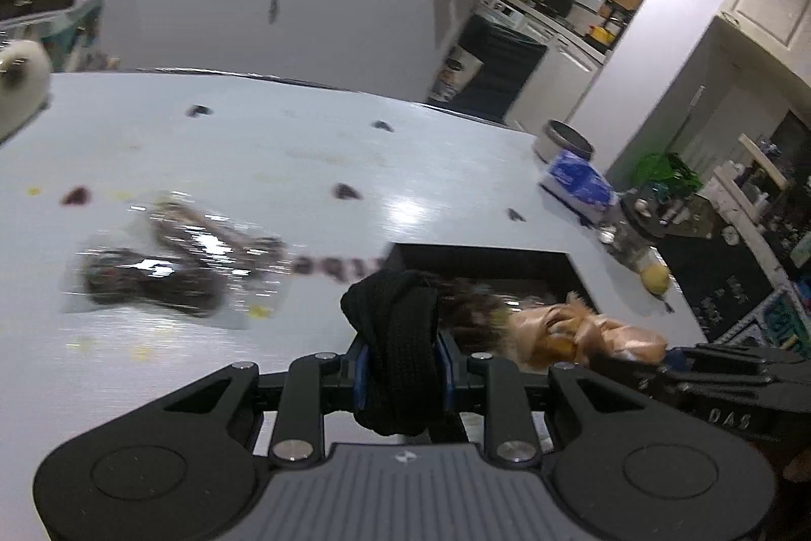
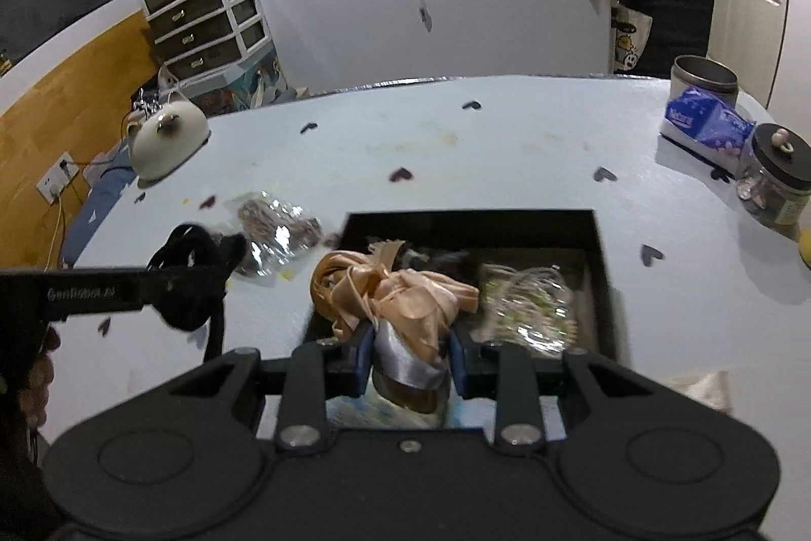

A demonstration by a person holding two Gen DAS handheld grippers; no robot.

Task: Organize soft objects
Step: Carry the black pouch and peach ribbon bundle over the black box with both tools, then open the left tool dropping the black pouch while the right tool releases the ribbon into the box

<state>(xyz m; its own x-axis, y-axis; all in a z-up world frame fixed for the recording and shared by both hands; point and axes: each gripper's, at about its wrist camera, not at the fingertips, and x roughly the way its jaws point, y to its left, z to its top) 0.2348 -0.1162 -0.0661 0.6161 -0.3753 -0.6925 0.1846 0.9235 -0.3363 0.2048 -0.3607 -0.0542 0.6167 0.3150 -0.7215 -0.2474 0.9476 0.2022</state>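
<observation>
My left gripper (image 1: 400,368) is shut on a black knitted strap (image 1: 398,333) and holds it above the table beside the black box (image 1: 486,259). It also shows in the right wrist view (image 2: 187,282), left of the box. My right gripper (image 2: 409,353) is shut on a bundle of peach and silver ribbon (image 2: 395,292), held over the near left corner of the black box (image 2: 603,247). The ribbon bundle shows in the left wrist view (image 1: 583,333) too. A clear bag of pale string (image 2: 527,308) lies inside the box. Two clear bags of dark cord (image 1: 167,257) lie on the table left of the box.
The pale blue table (image 2: 507,150) has dark heart stickers. A white round toy (image 2: 167,135) stands at the far left. A grey tin (image 2: 702,79), a blue tissue pack (image 2: 709,125) and a glass jar with a black lid (image 2: 775,181) stand at the far right.
</observation>
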